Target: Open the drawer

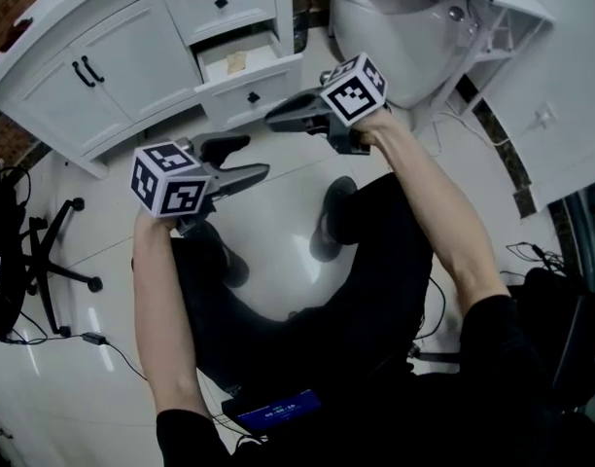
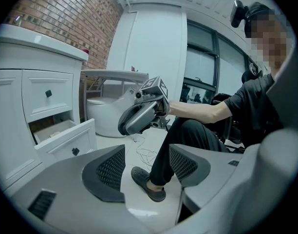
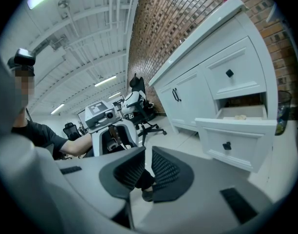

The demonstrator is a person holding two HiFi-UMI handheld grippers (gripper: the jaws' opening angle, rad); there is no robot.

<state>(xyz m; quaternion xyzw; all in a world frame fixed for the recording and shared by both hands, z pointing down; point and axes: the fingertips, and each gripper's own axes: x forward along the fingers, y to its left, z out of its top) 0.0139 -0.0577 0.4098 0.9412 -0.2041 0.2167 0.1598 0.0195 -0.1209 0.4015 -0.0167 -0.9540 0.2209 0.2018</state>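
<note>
Closest to us, the person sits with dark trouser legs stretched over the pale floor (image 1: 103, 358), one dark shoe (image 1: 327, 224) resting flat on it. We see the left gripper (image 1: 251, 160) held out over the left knee, its jaws spread wide with nothing between them; through the gap only the shoe and the floor show. A little farther on is the right gripper (image 1: 272, 117), with its marker cube uppermost. Its jaws are drawn almost together, with just a sliver of gap between the pads, and they pinch nothing.

Just beyond the right gripper's tips is the drawer (image 1: 247, 93), the lower of two at the right end of a white cabinet (image 1: 113, 76). It is pulled well out, so its white front stands clear of the cabinet face. The small black knob (image 1: 252, 96) on that front sits near the right jaws but apart from them; in the right gripper view it lies off to one side of them. Inside the drawer lies a small tan scrap (image 1: 236, 61), perhaps paper, though we cannot be sure. The drawer above (image 1: 220, 3) is closed.

To the cabinet's right stands a white toilet (image 1: 395, 22). A black office chair (image 1: 45, 251) stands at the floor's left edge, and a brick wall (image 3: 178, 18) rises behind the cabinet.
</note>
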